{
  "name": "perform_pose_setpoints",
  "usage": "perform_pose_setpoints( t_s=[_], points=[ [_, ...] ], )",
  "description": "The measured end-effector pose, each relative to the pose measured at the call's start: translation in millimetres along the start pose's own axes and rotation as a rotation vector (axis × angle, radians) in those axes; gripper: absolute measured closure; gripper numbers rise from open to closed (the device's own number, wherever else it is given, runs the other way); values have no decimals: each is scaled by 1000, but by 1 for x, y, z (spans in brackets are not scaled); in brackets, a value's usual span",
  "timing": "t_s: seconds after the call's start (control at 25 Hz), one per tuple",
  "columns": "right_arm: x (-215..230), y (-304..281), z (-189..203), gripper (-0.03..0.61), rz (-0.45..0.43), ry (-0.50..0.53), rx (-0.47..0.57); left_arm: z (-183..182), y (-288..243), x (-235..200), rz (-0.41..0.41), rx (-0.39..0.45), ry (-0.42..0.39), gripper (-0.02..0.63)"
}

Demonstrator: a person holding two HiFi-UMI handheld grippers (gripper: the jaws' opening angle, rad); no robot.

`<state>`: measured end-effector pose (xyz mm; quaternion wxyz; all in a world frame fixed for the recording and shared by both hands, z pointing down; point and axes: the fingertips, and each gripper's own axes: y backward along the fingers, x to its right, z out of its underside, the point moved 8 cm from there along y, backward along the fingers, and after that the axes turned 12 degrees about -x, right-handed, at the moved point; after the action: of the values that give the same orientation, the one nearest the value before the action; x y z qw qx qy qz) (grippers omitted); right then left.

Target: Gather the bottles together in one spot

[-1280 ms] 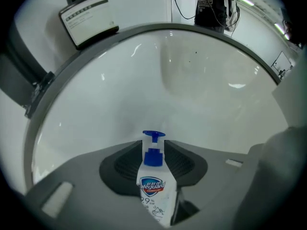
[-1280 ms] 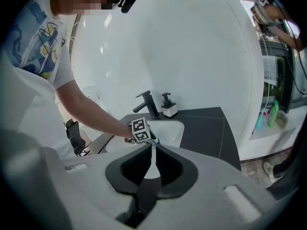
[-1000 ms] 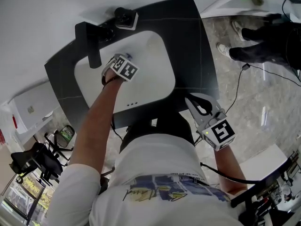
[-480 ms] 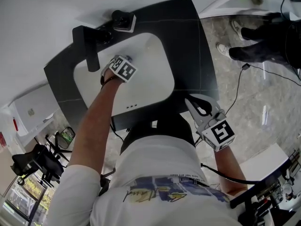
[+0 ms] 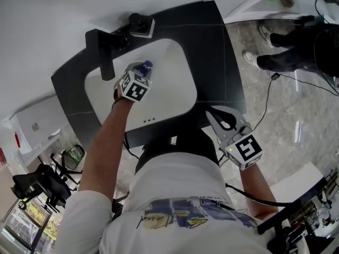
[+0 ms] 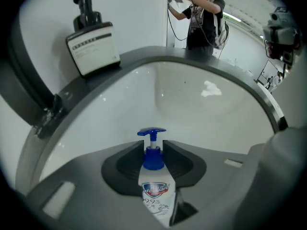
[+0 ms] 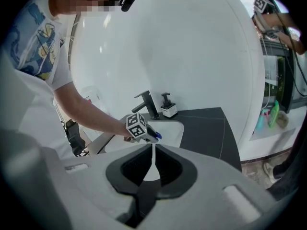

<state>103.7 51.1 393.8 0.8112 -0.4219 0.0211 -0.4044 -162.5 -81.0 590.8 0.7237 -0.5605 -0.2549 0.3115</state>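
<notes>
- Black faucet (image 5: 100, 52) stands at the left rear of the white sink basin (image 5: 177, 70), and its spout reaches over the bowl.
- Left gripper (image 5: 140, 73) is over the left half of the basin, just right of the faucet, pointing steeply down.
- The left gripper view shows the jaws closed partway onto a white bottle (image 6: 156, 195), one pad on each side of its body. The grip sits below the blue collar.
- The bottle's blue pump head (image 6: 152, 133) sticks out past the jaw tips, against the white of the bowl. The label carries a red and blue badge. The bottle's base is hidden, so contact with the basin cannot be judged.
- Black pump dispenser (image 5: 140, 23) with a white label sits on the counter behind the basin, well apart from the held bottle.
- Dark countertop (image 5: 220, 52) is bare to the right of the basin.
- Right gripper (image 7: 152, 152) is at the front right corner of the counter, well apart from the left one. Its jaws are nearly together, with only a sliver of light between them and nothing held.
- Far right, a bystander's legs and shoes (image 5: 288, 49) are on the marbled floor (image 5: 296, 131).
</notes>
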Motion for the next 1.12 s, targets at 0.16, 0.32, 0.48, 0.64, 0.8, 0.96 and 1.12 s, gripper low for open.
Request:
perform_pose_setpoints(
  t_s=[0.16, 0.32, 0.48, 0.64, 0.8, 0.96, 1.12],
  points=[
    [-5, -1, 0, 558, -7, 7, -2, -5, 18, 1, -16, 117, 45, 488],
    [-9, -1, -2, 558, -4, 11, 5, 1, 31, 0, -29, 189, 90, 489],
    [-12, 1, -1, 558, 6, 22, 4, 18, 42, 0, -39, 251, 133, 489],
    [-18, -1, 2, 558, -5, 21, -8, 28, 57, 0, -57, 312, 169, 489],
    [-23, -3, 1, 558, -7, 36, -8, 30, 65, 3, -69, 349, 188, 489],
    [-25, 0, -1, 558, -9, 59, 0, 24, 73, 8, -79, 387, 200, 489],
    [-18, 4, 5, 558, -9, 50, 3, 2, 82, 17, -86, 432, 213, 489]
  ],
)
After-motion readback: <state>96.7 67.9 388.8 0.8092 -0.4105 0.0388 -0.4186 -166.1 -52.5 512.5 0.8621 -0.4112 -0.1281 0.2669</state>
